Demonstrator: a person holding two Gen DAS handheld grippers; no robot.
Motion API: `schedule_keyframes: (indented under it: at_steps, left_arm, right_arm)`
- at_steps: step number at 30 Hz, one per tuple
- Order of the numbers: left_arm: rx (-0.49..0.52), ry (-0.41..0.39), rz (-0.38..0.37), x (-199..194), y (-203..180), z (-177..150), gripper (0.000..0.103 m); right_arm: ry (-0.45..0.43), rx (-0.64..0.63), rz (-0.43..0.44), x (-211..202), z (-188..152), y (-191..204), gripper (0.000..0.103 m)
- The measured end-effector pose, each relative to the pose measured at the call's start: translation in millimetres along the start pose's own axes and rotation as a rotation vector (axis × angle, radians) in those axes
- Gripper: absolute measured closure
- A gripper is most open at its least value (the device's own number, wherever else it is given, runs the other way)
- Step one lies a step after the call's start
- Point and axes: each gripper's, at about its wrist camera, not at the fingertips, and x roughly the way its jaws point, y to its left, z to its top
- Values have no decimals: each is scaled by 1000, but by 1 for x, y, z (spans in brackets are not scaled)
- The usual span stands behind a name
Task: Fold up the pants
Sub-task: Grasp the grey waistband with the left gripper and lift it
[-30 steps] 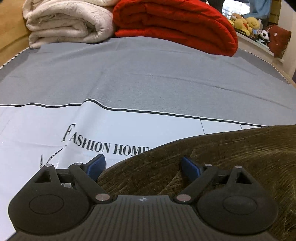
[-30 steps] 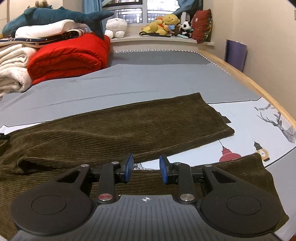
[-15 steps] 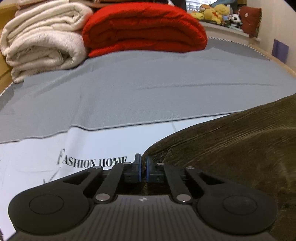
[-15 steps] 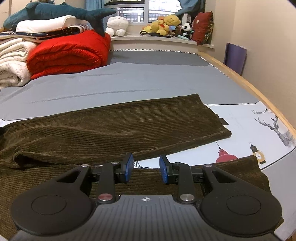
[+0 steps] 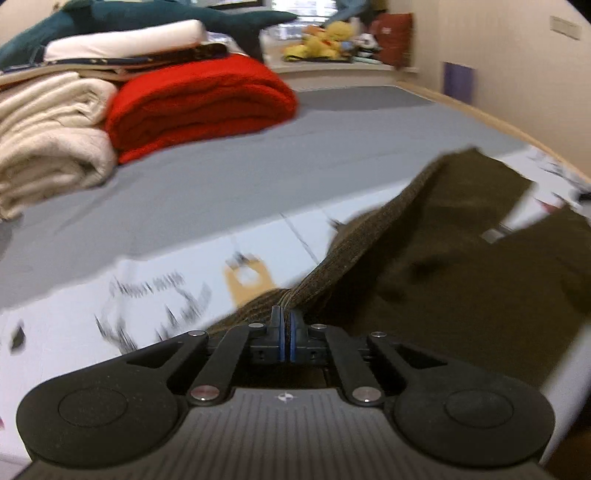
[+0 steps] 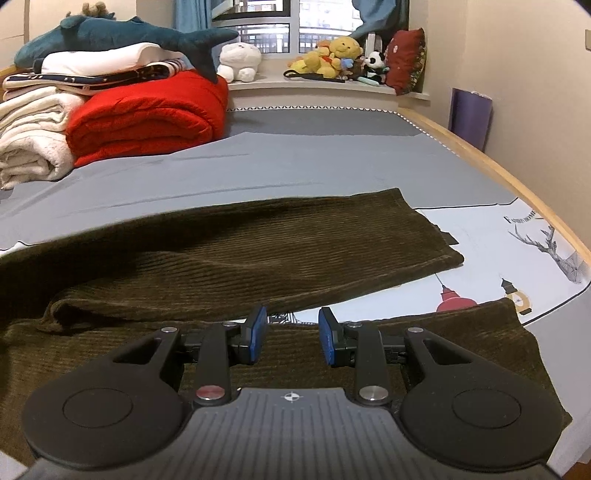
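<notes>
Dark olive corduroy pants (image 6: 240,251) lie spread across the bed, one leg further back and the other leg (image 6: 461,332) near the front edge. In the left wrist view my left gripper (image 5: 284,317) is shut on an edge of the pants (image 5: 443,258), and the cloth rises in a taut ridge from the pads. The picture there is blurred by motion. My right gripper (image 6: 291,325) hovers just over the near leg, its blue pads apart with nothing pinched between them.
A folded red blanket (image 6: 147,118) and white blankets (image 6: 29,147) are stacked at the back left, with a plush shark (image 6: 122,35) on top. Stuffed toys (image 6: 332,55) line the windowsill. The wooden bed edge (image 6: 480,155) runs along the right.
The left gripper's jaws closed on the pants edge, then it rose and swung right, pulling the cloth up with it. The right gripper has hardly moved.
</notes>
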Motion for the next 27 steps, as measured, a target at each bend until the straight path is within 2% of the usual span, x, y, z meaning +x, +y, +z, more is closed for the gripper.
schedule_keyframes:
  at_steps: [2, 4, 7, 10, 12, 14, 17, 19, 21, 27]
  left_arm:
    - [-2, 73, -67, -10, -12, -27, 101]
    - [5, 204, -67, -3, -19, -47, 101]
    - [-93, 299, -73, 8, -10, -64, 100]
    - [-318, 262, -105, -4, 21, -70, 95]
    - [-501, 216, -168, -13, 38, -70, 80]
    - [-631, 225, -226, -11, 44, -75, 71]
    - [-674, 349, -241, 11, 34, -80, 67]
    - [-679, 390, -223, 22, 28, -82, 57]
    - [-706, 385, -196, 30, 32, -81, 40]
    - [-772, 344, -119, 39, 44, -74, 39]
  right_arm:
    - [-2, 5, 4, -5, -3, -2, 70]
    - [-2, 22, 7, -12, -7, -7, 70]
    - [-4, 40, 6, -17, -9, -15, 70]
    - [0, 63, -1, -20, -11, -25, 70]
    - [3, 76, -9, -20, -13, -30, 69]
    - [6, 88, -16, -19, -13, -34, 69]
    - [7, 104, -20, -19, -14, -39, 69]
    - [9, 117, -16, -19, -15, -42, 69]
    - [12, 124, -12, -19, -15, -43, 69]
    - [9, 119, -3, -16, -12, -42, 69]
